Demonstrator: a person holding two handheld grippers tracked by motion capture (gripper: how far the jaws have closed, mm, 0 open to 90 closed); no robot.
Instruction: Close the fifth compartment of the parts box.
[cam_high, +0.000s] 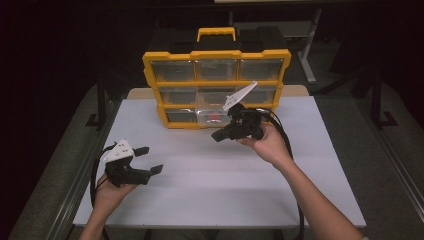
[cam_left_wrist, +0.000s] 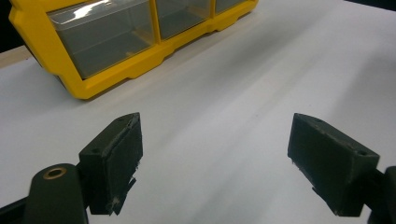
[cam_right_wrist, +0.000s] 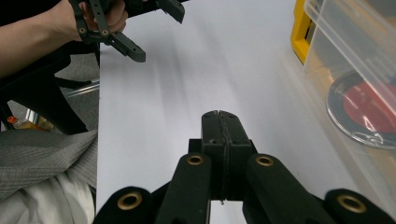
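A yellow organizer (cam_high: 216, 86) with clear drawers stands upright at the back of the white table (cam_high: 200, 185). Its bottom middle drawer (cam_high: 212, 116) is pulled out, and a round red and black thing (cam_right_wrist: 369, 112) lies in it. My right gripper (cam_high: 220, 135) hovers just in front of that drawer, pointing left, jaws shut with nothing between them (cam_right_wrist: 222, 116). Low over the table's front left, my left gripper (cam_high: 150, 159) stands wide open and empty (cam_left_wrist: 215, 135), facing the organizer's lower corner (cam_left_wrist: 93, 51). The right gripper view has the left gripper (cam_right_wrist: 156, 32) at its top left.
The pulled-out drawer (cam_right_wrist: 355, 51) juts over the table to the right of my right jaws. A black stand (cam_high: 100, 107) rises by the table's left edge and a metal rail (cam_high: 75, 185) runs along that side. White tabletop lies between the two grippers.
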